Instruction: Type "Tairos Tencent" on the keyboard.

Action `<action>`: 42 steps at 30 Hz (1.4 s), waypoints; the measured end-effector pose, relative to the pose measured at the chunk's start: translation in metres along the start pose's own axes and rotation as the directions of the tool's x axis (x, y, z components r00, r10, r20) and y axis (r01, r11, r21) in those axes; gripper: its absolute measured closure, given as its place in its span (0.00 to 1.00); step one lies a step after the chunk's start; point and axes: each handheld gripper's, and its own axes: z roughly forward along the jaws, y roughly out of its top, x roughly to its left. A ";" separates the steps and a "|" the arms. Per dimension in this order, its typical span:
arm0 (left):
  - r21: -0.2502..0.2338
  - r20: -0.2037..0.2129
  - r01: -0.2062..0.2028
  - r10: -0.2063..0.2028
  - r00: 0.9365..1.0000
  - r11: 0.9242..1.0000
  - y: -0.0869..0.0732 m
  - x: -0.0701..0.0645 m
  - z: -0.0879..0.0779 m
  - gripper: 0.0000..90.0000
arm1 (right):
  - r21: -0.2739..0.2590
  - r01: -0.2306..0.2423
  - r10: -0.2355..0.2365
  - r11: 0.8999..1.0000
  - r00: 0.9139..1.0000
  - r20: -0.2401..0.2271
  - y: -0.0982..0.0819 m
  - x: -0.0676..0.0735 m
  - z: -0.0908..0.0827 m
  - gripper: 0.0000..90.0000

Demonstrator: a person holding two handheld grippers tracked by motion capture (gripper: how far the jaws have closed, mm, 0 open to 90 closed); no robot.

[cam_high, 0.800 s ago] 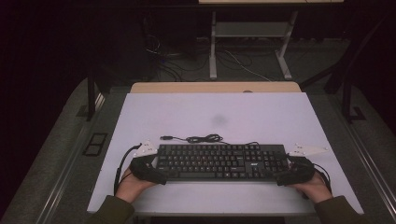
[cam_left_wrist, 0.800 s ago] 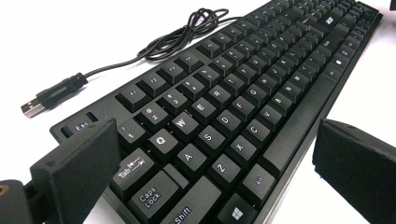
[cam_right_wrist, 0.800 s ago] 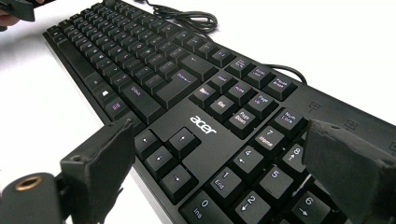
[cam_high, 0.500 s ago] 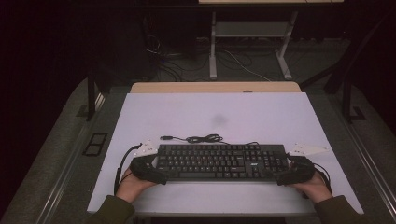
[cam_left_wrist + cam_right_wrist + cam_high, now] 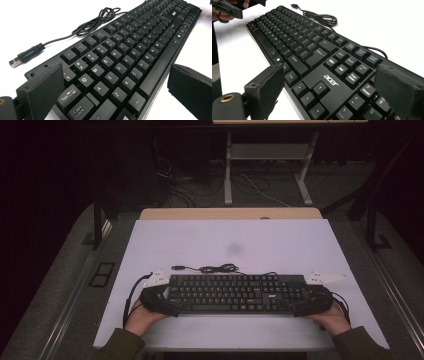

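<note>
Both-ends pickup of the keyboard [image 5: 235, 293]: left gripper [image 5: 167, 302] and right gripper [image 5: 302, 306] straddle its short ends, jaws wide, apparently gripping nothing; close together and lift level

keyboard [image 5: 312, 52]: black, right end between spread jaws | cable [image 5: 322, 17]: coiled behind | table [image 5: 374, 22]: white

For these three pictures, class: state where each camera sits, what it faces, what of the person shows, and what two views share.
High view: fixed above the person's side, looking forward and down at the table; both forearms, left gripper and right gripper at the keyboard ends.
Left gripper view: rides the left gripper, looking along the keyboard's letter end; its open jaws straddle it.
Right gripper view: rides the right gripper, facing the keyboard's number-pad end; open jaws, far hand.
Both gripper views share the coiled cable.
</note>
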 end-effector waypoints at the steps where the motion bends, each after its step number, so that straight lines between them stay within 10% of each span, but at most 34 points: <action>1: 0.000 0.000 0.000 0.000 1.000 1.000 0.000 0.000 0.000 0.00 | 0.002 0.003 -0.003 1.000 1.000 -0.003 0.001 0.000 0.001 0.10; 42: -0.018 -0.003 0.000 0.000 1.000 1.000 -0.002 -0.002 -0.005 0.00 | -0.015 0.036 -0.038 0.999 0.996 -0.084 0.031 0.019 0.047 0.11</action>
